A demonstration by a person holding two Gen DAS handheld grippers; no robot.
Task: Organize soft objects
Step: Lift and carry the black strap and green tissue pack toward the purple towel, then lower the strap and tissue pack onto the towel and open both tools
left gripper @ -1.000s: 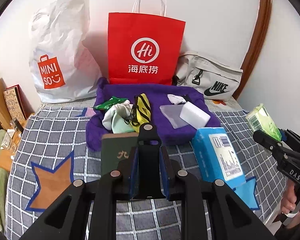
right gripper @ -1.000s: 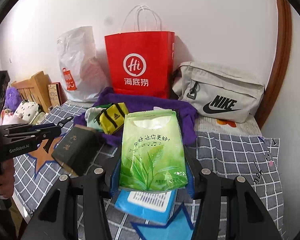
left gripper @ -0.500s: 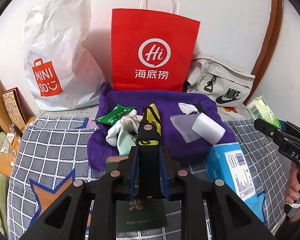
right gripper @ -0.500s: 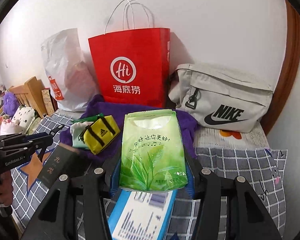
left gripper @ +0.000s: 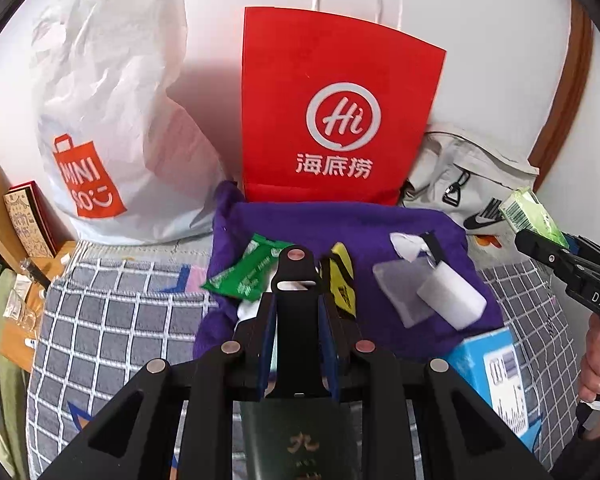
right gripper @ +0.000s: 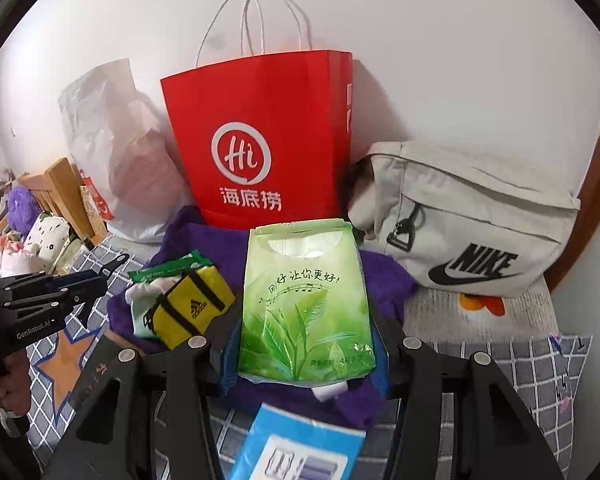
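- Far left in the left wrist view, a white Miniso plastic bag [left gripper: 112,120] leans against the wall at the head of the bed [left gripper: 112,332], which carries a grey checked cover.
- The left gripper [left gripper: 296,280] has its jaws drawn narrow around a black upright part (whether that is a held thing or part of the tool, I cannot tell); a dark green booklet [left gripper: 300,440] lies beneath it.
- A red Haidilao paper bag [right gripper: 260,140] stands upright at the wall, centre.
- In front of it a purple towel [left gripper: 340,228] is spread on the bed, bearing a green wipes sachet [left gripper: 244,272], a yellow Adidas pouch [right gripper: 192,304] and a white roll [left gripper: 452,300].
- The right gripper [right gripper: 306,320] grips a green tea-leaf tissue pack [right gripper: 306,300] between its pads, raised above the towel's near edge.
- A blue box [right gripper: 296,448] lies just below it.
- A beige Nike waist bag [right gripper: 472,224] rests at right against the wall.
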